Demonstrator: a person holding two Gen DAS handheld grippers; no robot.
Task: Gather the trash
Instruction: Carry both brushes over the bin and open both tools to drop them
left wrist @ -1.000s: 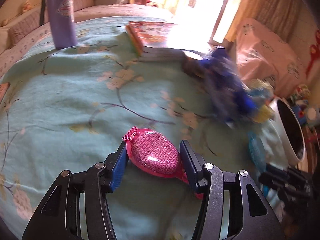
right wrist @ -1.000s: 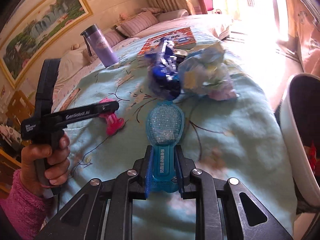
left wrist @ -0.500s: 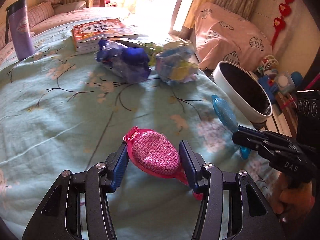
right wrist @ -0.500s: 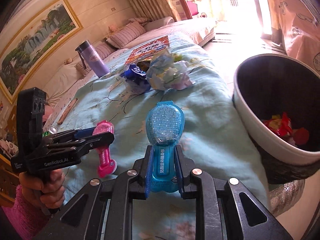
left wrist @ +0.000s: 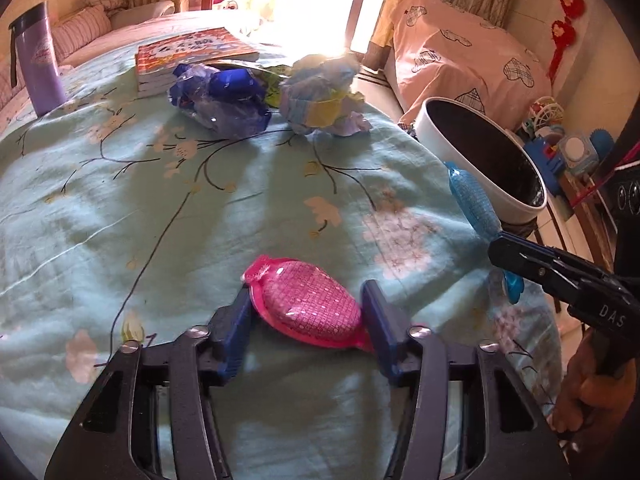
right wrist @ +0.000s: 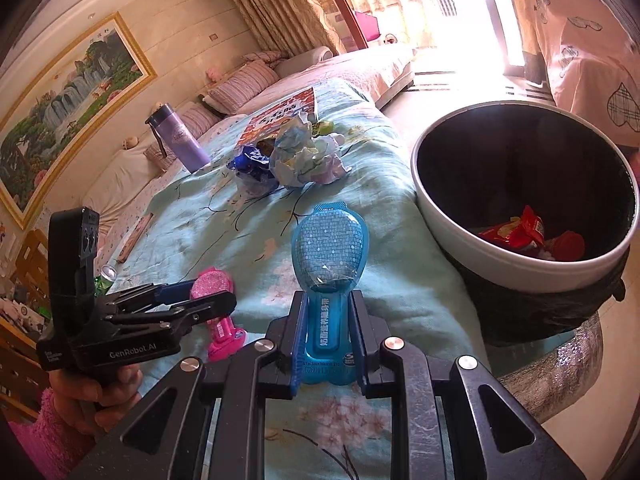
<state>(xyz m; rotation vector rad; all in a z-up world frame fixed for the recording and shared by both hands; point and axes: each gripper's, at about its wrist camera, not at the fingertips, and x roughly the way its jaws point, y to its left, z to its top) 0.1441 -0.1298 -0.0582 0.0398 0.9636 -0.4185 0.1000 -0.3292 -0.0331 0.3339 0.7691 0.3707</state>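
Trash: glittery pink oval packet (left wrist: 310, 304) pinched by left gripper (left wrist: 308, 322); textured blue spoon-shaped packet (right wrist: 328, 256) clamped at its neck by right gripper (right wrist: 328, 334). Round white-rimmed bin (right wrist: 520, 276) sat at two o'clock; crumpled wrappers (right wrist: 306, 156) at twelve.

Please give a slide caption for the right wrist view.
Right tool grips blue plastic packet beside white bin.

bin (right wrist: 520, 280) right of bed (right wrist: 224, 232), wrappers (right wrist: 516, 234) inside

Left gripper (right wrist: 192, 300): black frame, blue finger pads (left wrist: 234, 330), silver screws, white "GenRobot.AI" lettering; fuzzy pink sleeve (right wrist: 52, 436) at wrist.
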